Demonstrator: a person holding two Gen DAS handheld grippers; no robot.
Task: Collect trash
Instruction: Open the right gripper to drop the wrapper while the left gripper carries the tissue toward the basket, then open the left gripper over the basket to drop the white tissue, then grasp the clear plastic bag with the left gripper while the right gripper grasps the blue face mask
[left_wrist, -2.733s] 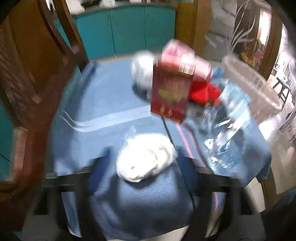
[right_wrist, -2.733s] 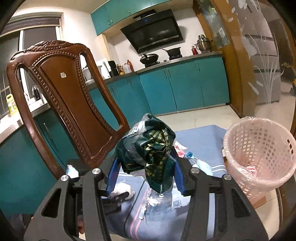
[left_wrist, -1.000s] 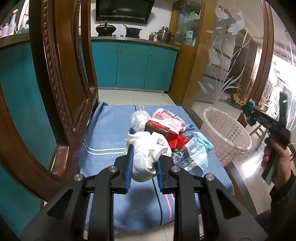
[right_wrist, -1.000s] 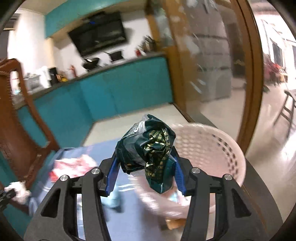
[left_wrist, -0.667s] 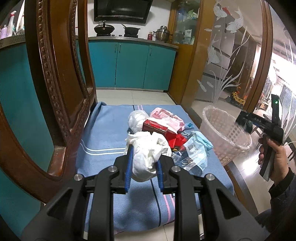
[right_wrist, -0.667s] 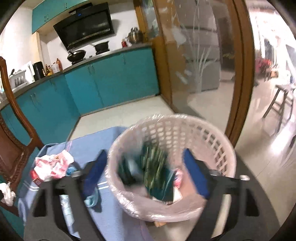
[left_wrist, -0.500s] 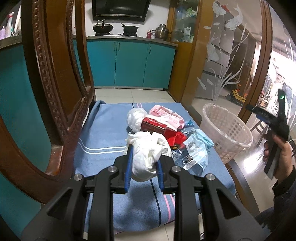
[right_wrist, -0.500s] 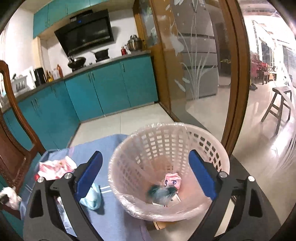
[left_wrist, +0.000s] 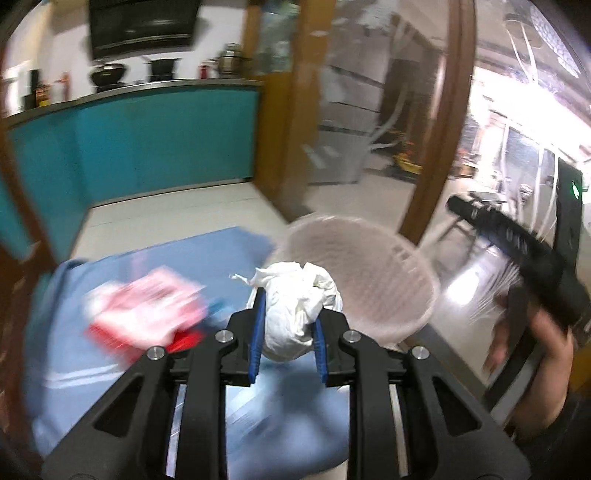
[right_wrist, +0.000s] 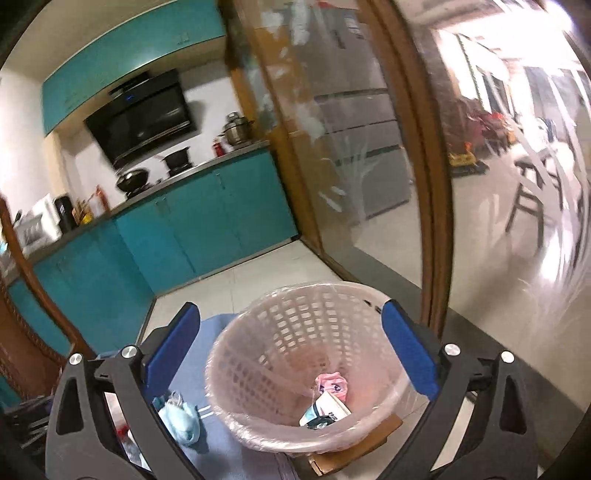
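The pink basket (right_wrist: 306, 373) ahead of your right gripper (right_wrist: 295, 350) is holding wrappers (right_wrist: 328, 402), now including the dark green packet it carried earlier. Its jaws have just been opening and are standing wide, empty. Your left gripper (left_wrist: 288, 339) is clenching the white tissue wad (left_wrist: 295, 306), now nearer the basket (left_wrist: 362, 280).

Blue cloth (right_wrist: 236, 456) (table cover) — basket (right_wrist: 258, 369), wrappers (left_wrist: 147, 306)

Left gripper (left_wrist: 286, 341): black angular plastic arms, blue pads, silver round screws on the joints.
Right gripper (right_wrist: 291, 350): same black frame, broad blue pads, silver screws near each finger base.
Right hand (left_wrist: 532, 347): dark sleeve at the wrist.
Marking: a green light glows on the right unit's black upright part.
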